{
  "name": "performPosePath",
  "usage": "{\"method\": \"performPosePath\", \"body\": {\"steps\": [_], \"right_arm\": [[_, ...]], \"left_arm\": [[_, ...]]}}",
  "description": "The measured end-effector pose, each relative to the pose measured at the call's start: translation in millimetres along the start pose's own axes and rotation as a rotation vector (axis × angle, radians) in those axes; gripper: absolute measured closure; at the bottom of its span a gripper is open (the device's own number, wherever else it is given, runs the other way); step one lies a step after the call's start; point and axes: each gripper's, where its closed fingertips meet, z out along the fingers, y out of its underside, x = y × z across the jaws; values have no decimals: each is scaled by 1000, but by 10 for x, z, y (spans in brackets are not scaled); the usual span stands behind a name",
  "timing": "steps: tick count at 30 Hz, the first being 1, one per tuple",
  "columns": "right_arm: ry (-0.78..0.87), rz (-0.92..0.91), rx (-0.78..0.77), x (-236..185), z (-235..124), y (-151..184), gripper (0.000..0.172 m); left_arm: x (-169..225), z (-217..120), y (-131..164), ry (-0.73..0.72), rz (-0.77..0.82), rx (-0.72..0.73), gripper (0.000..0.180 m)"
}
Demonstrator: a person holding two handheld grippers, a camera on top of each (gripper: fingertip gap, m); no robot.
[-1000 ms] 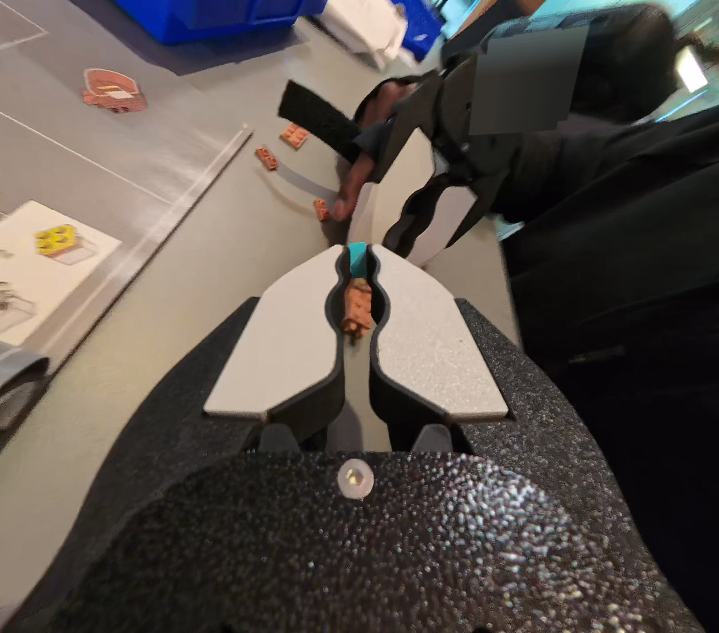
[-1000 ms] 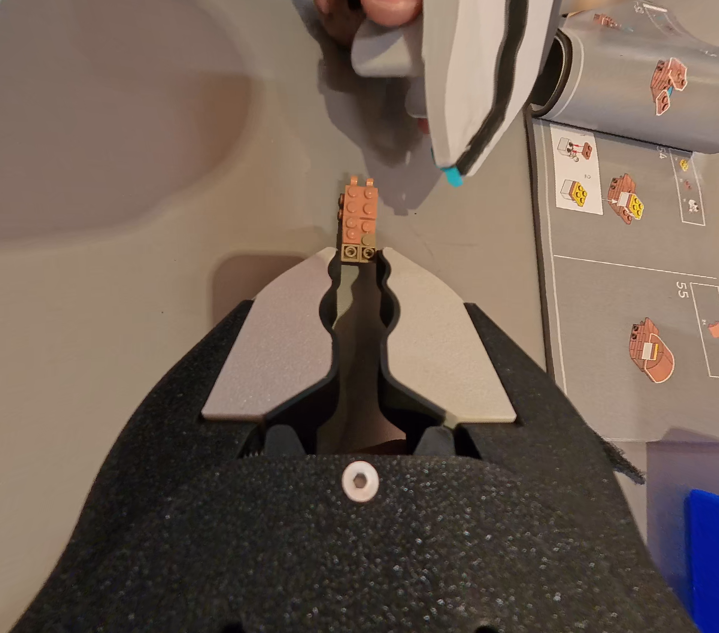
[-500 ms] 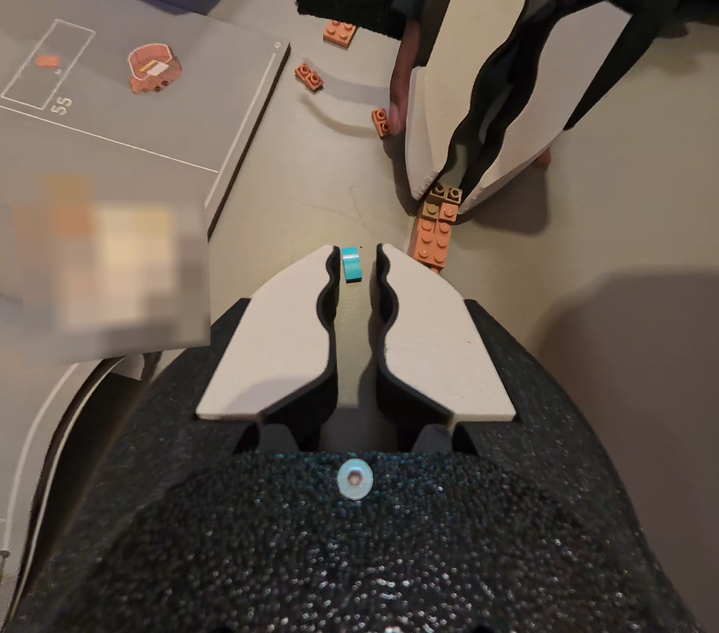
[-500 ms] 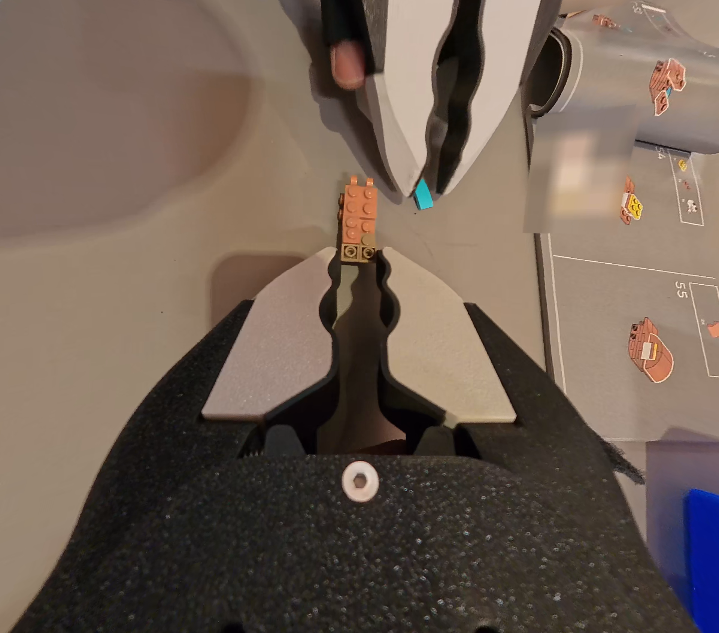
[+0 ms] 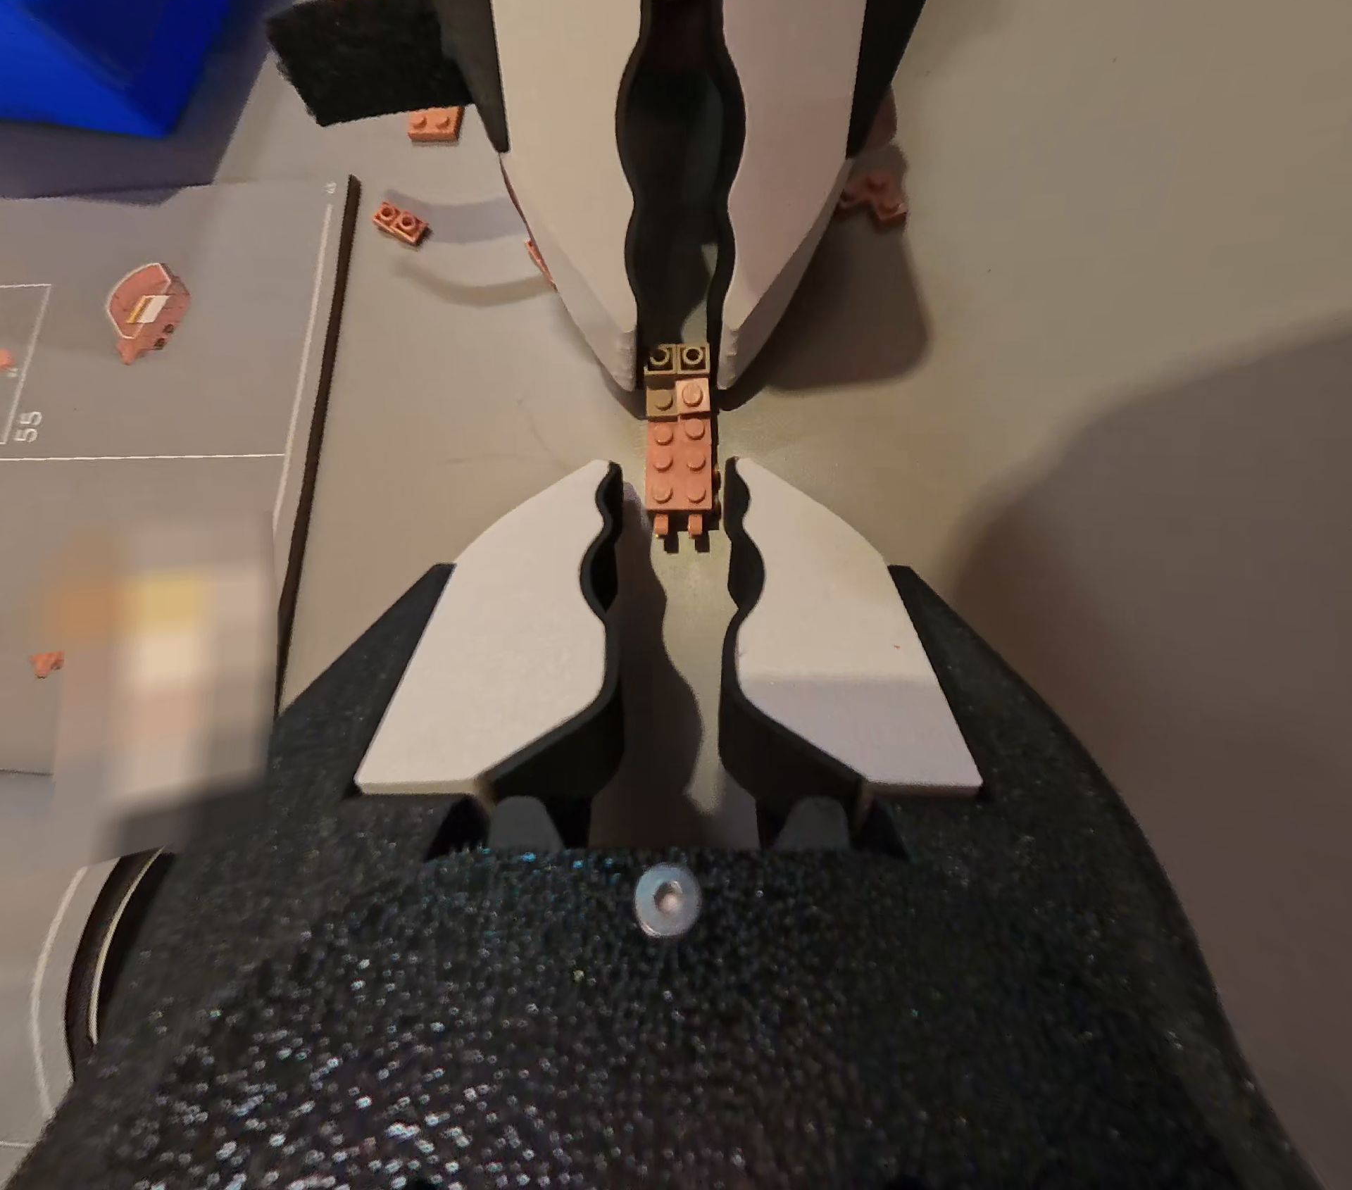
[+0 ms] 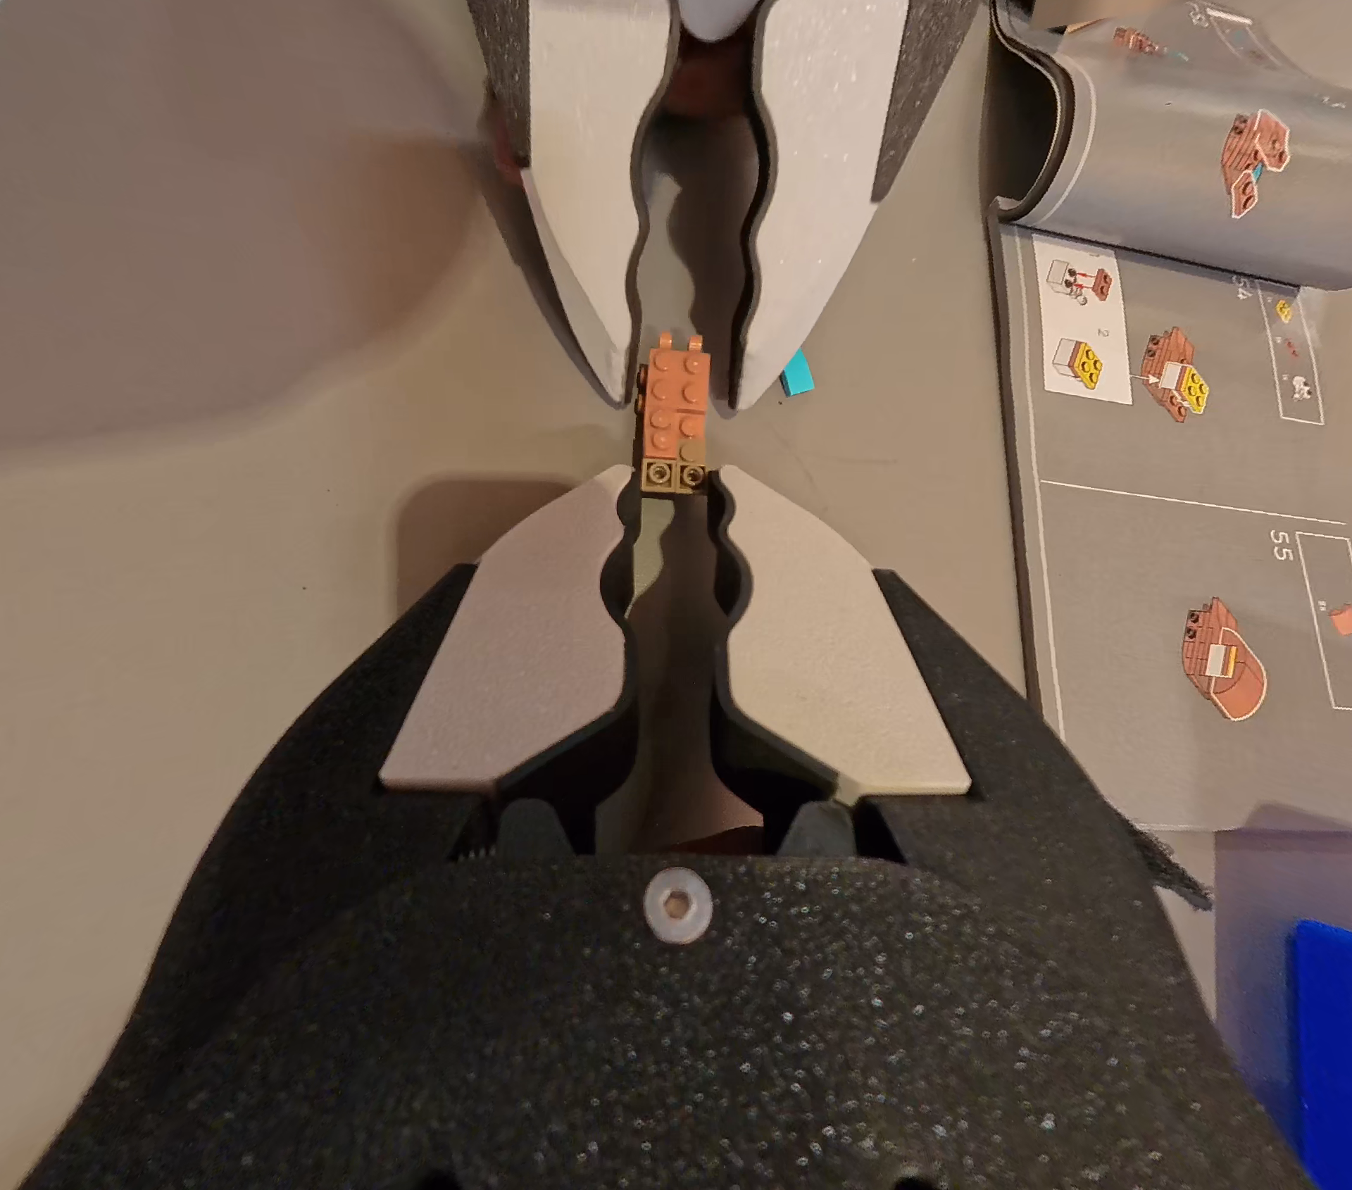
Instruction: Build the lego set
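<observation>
Holding the tan end of the little brick strip [image 6: 671, 423] tight in my right gripper [image 6: 671, 482], its long side points straight ahead into my open left gripper [image 5: 673, 482], whose pads do not touch it.

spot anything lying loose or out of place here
A small teal piece lies loose on the table beside the left gripper, apart from the brown brick assembly that the right gripper pinches. A few brown plates also lie scattered.
</observation>
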Motion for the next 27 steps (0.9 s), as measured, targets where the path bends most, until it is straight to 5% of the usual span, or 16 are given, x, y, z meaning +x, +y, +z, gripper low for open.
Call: {"method": "performPosePath", "body": {"steps": [27], "right_arm": [[48,-9,22,42,-36,4,144]], "left_arm": [[-67,3,8,-34,-86,0,163]]}}
